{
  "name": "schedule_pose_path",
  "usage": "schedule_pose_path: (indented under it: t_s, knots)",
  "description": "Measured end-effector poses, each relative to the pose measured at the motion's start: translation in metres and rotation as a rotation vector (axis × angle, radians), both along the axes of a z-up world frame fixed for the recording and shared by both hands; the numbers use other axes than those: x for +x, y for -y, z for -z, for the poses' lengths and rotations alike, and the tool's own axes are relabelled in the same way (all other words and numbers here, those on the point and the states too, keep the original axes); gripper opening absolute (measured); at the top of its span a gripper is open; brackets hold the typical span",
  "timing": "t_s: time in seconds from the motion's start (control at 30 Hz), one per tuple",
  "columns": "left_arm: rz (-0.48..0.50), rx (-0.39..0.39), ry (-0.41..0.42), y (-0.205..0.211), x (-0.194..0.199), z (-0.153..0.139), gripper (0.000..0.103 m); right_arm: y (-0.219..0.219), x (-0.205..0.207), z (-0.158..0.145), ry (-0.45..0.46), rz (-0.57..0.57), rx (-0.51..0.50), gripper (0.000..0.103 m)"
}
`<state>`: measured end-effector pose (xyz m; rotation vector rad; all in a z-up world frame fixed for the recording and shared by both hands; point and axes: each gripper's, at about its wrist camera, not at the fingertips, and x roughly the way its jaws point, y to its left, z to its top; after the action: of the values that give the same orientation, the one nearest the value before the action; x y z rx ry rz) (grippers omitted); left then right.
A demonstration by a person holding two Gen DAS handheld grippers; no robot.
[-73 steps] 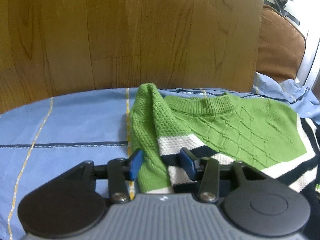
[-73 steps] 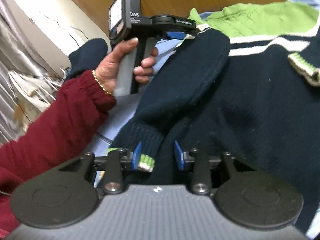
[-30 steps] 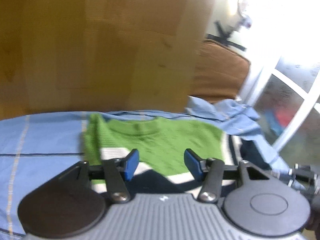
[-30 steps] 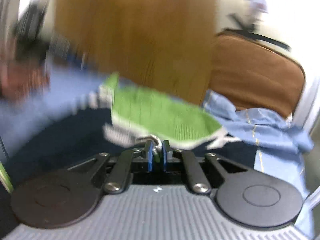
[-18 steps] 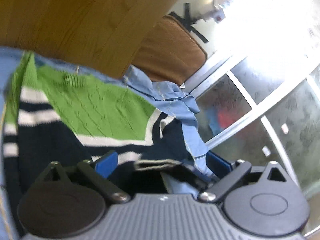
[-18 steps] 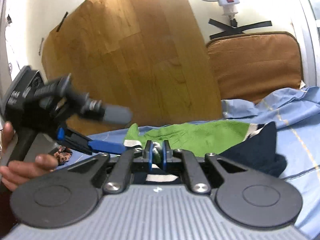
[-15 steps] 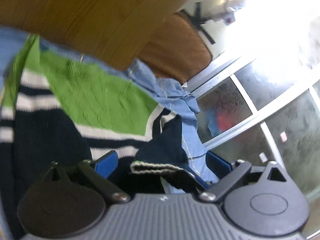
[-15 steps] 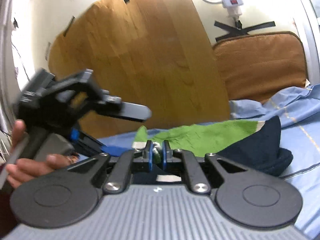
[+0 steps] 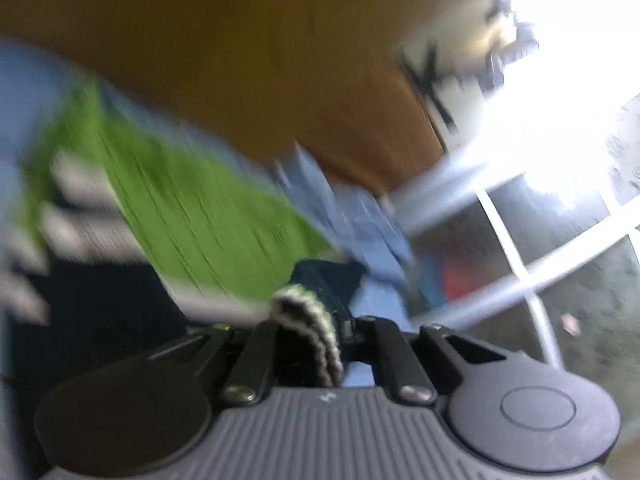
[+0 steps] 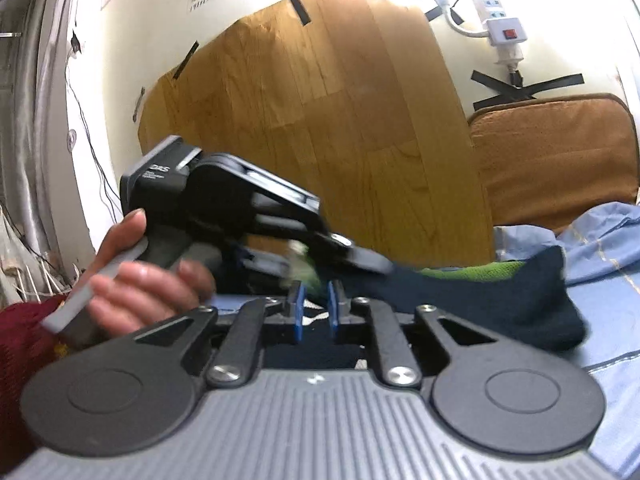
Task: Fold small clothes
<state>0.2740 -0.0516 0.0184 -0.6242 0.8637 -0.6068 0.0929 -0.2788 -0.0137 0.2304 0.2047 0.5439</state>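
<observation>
A small knit sweater [image 9: 208, 216], green at the top with white and navy stripes and a navy body, lies on a blue sheet [image 10: 608, 320]. My left gripper [image 9: 310, 332] is shut on the striped cuff [image 9: 308, 320] of the navy sleeve; this view is blurred. In the right wrist view the left gripper's body [image 10: 224, 204] sits just ahead, a hand on its handle, with the cuff [image 10: 304, 266] in it. My right gripper [image 10: 314, 306] has its blue pads [image 10: 298, 308] slightly apart with nothing between them. The navy sleeve [image 10: 480, 300] stretches to the right.
A wood-grain panel [image 10: 320, 128] is taped to the wall behind the bed. A brown cushion [image 10: 556, 160] stands at the right, with a power strip [image 10: 500, 12] above it. Window frames [image 9: 540, 240] show to the right in the left wrist view.
My left gripper has closed on the sleeve cuff that my right gripper was holding. My right gripper's pads have parted and let the cuff go. The left view is now blurred.
</observation>
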Motion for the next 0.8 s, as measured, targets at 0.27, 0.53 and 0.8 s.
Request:
schedule_pose_path:
  t_s: [0.27, 0.53, 0.8]
  knots:
    - [-0.496, 0.384, 0.134, -0.107, 0.047, -0.048, 0.006, 0.059, -0.002, 0.016, -0.163, 0.169, -0.003, 0.019]
    - [-0.435, 0.427, 0.011, -0.108, 0.082, -0.01, 0.006, 0.065, -0.058, 0.037, -0.389, 0.088, -0.023, 0.039]
    - [-0.39, 0.432, 0.038, -0.106, 0.079, -0.015, 0.006, 0.031, -0.131, 0.036, -0.458, 0.035, -0.18, 0.023]
